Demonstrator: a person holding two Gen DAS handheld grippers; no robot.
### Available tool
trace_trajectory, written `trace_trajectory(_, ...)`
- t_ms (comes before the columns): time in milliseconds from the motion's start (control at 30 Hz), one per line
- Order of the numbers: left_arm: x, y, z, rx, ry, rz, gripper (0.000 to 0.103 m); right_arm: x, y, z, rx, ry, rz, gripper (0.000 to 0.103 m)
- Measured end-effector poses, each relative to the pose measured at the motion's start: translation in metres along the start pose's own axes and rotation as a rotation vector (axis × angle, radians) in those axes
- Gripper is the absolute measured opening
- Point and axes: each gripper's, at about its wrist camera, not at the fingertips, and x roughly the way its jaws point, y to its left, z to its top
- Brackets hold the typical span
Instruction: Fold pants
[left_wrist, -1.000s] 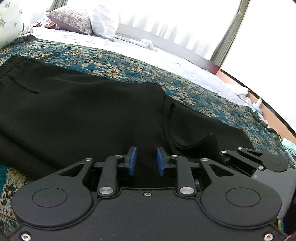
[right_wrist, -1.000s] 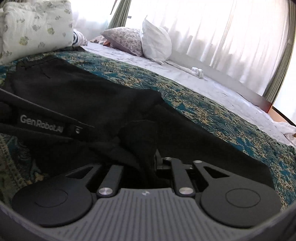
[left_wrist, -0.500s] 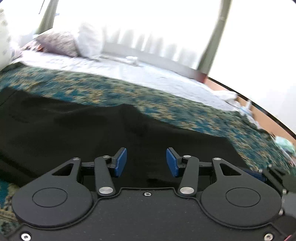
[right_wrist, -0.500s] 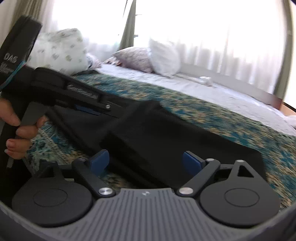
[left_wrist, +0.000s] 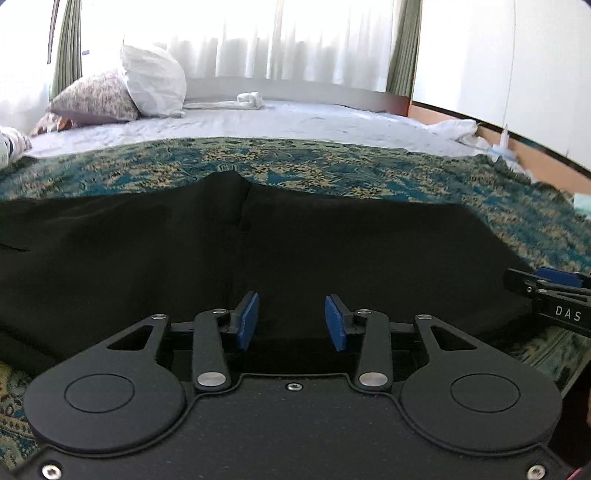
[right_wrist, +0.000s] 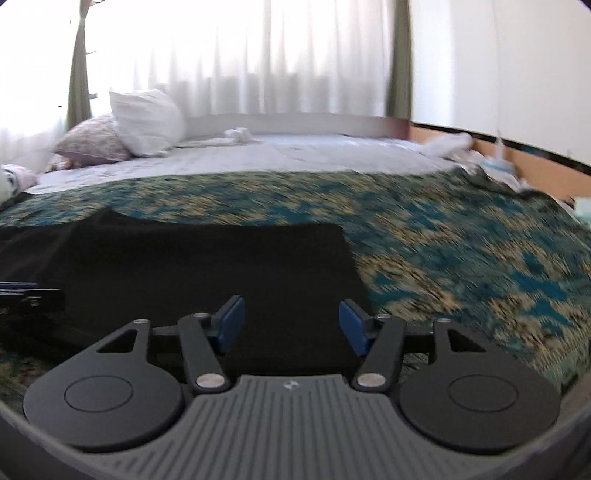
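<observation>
The pants (left_wrist: 295, 251) lie flat on the bed's patterned cover (left_wrist: 369, 173), directly ahead of and below both sets of jaws. Long axis: crosswise to the jaws, left to right. Left gripper (left_wrist: 291, 322): jaws wide, holding nothing, over the middle of the garment. Right gripper (right_wrist: 289, 325): jaws wide, empty, over the right-hand end, whose straight edge lies just right of the jaws. Judgement: the right gripper is nearer that end for the next fold.
</observation>
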Motion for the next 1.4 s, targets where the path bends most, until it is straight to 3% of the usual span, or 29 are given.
trace_trajectory(233, 0.003, -0.004, -0.006, 0.059, -0.01, 0.027, 0.038, 0.008, 0.005, -0.015, -0.08, -0.006, -0.035, 0.07)
trace_trajectory(800, 0.003, 0.002, -0.015, 0.056, -0.045, 0.021, 0.04, 0.007, 0.006, -0.031, -0.089, -0.088, -0.039, 0.072)
trace_trajectory(933, -0.003, 0.005, -0.019, 0.039, -0.04, 0.024, 0.053, 0.005, 0.007, -0.032, -0.082, -0.108, -0.053, 0.077)
trace_trajectory(1000, -0.007, 0.012, -0.021, 0.007, -0.032, 0.007, 0.055, 0.003, 0.005, -0.031, -0.064, -0.109, -0.056, 0.085)
trace_trajectory(1100, -0.016, 0.021, -0.023, -0.026, -0.035, -0.013, 0.06, -0.003, 0.001, -0.03, -0.025, -0.111, -0.038, 0.088)
trace_trajectory(1400, -0.034, 0.035, -0.032, -0.036, -0.043, -0.021, 0.061, -0.015, 0.028, -0.018, -0.098, -0.111, 0.05, 0.09)
